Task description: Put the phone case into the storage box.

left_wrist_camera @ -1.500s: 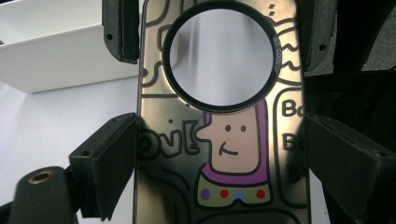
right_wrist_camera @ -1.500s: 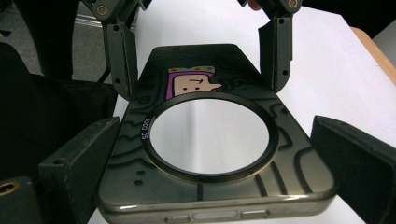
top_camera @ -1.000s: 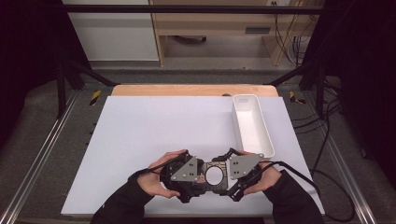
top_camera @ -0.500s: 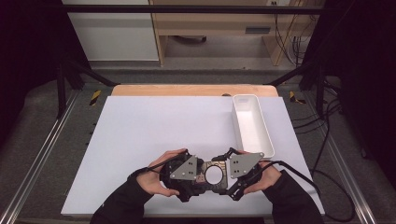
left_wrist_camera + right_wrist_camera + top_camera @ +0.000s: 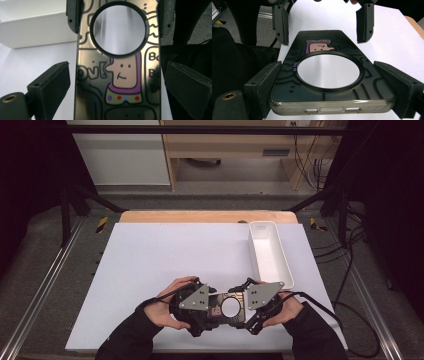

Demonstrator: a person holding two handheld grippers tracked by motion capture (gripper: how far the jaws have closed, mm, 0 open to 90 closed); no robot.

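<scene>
Change: against the high view of a moment ago we find almost nothing moved; both hands, both grippers and the case sit where they sat, so we read this as a pause over the case rather than a carry
Phone case: the phone case [image 5: 226,309] lies flat on the white table cover [image 5: 165,255] near the front edge, between the two grippers; in the left gripper view its printed back [image 5: 120,75] shows a cartoon figure and a round ring cut-out, in the right gripper view its button edge [image 5: 329,87] faces the camera
Left gripper: the left gripper [image 5: 212,307] has its jaws spread to either side of the case; in its own view we see a gap between each pad and the case edge, so nothing is pinched
Right gripper: the right gripper [image 5: 239,306] straddles the opposite end; its jaws stand close along both long edges, and we cannot tell whether they press or only flank
Tray: the white tray [image 5: 270,255] stands empty, beyond the right hand and apart from the case
Meaning for the work: we judge the case not yet lifted; one side must close firmly before it can travel, perhaps towards the tray
</scene>
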